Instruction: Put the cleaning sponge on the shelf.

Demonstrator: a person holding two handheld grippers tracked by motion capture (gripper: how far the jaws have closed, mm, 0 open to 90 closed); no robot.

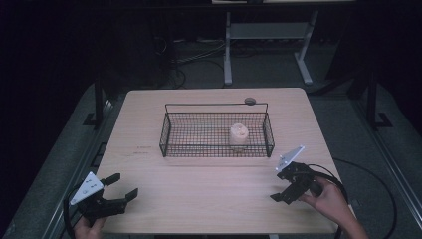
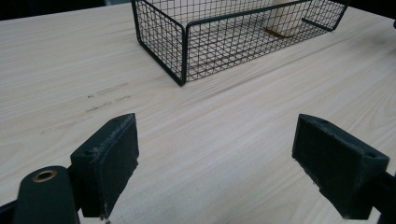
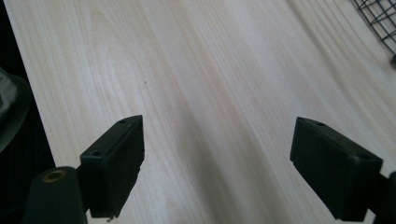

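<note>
Apparently poised to fetch the pale cylindrical object (image 1: 239, 135) standing in the black wire basket (image 1: 169, 130), both the left gripper (image 1: 121, 186) and right gripper (image 1: 277, 185) hover spread and empty; the nearer right should descend vertically, clearing the mesh wall

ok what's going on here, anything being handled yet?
Nothing is held. A person holds a gripper in each hand over the near part of the wooden table: the left gripper at the near left corner, the right gripper at the near right. Both have jaws wide open with bare wood between them. A black wire basket sits mid-table with a pale, cup-like object inside, towards its right end, untouched.
</note>
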